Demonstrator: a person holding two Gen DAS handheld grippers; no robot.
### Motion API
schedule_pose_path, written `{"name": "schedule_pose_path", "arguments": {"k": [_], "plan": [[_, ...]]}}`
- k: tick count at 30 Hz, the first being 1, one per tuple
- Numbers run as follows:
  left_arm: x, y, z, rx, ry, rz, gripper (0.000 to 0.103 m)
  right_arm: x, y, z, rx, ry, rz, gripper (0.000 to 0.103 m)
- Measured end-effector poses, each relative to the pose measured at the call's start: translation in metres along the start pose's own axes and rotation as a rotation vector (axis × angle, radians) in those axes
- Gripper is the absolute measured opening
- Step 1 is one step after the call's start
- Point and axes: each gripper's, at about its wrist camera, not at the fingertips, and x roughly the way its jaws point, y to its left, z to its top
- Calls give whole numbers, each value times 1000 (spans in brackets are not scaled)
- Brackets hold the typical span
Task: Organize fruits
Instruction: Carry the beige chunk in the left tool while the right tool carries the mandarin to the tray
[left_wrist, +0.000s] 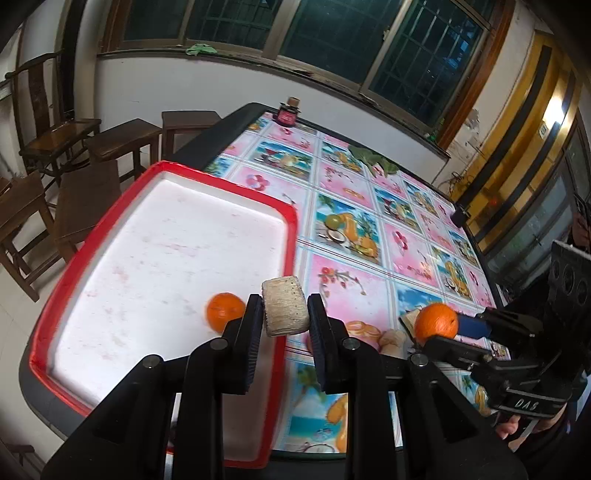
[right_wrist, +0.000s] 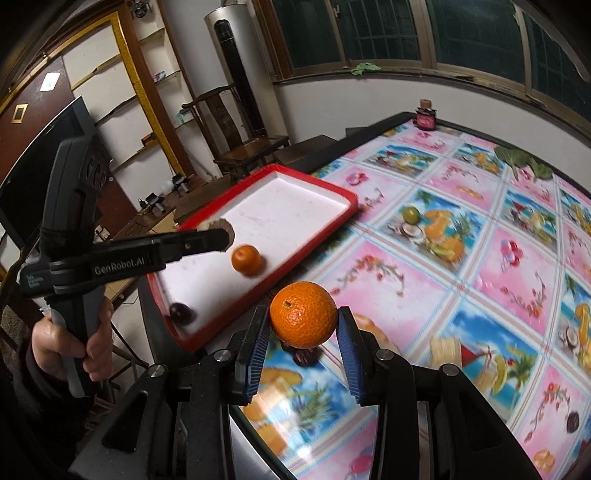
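My left gripper (left_wrist: 284, 306) is shut on a pale, fibrous cylindrical chunk (left_wrist: 285, 312), held above the right edge of a white tray with a red rim (left_wrist: 291, 221). One orange (left_wrist: 224, 311) lies in the tray. My right gripper (right_wrist: 303, 314) is shut on a second orange (right_wrist: 303, 314), lifted over the table near the tray's corner (right_wrist: 351, 201). In the right wrist view the tray also holds the first orange (right_wrist: 246, 259) and a dark plum (right_wrist: 182, 314). Another dark fruit (right_wrist: 306, 357) lies on the table below the held orange.
The table wears a fruit-print cloth (right_wrist: 424, 288). On it lie another pale chunk (right_wrist: 445, 349), a dark fruit (right_wrist: 572, 421), leafy greens (right_wrist: 524, 158) and a small jar (right_wrist: 424, 118) at the far edge. Wooden chairs (left_wrist: 74, 136) stand beyond the tray.
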Motion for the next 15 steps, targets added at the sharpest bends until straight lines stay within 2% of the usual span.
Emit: {"name": "schedule_pose_path", "arguments": {"k": [15], "plan": [[-14, 37, -3, -60, -28, 40, 22, 30, 33, 40, -61, 15, 51, 37]]}}
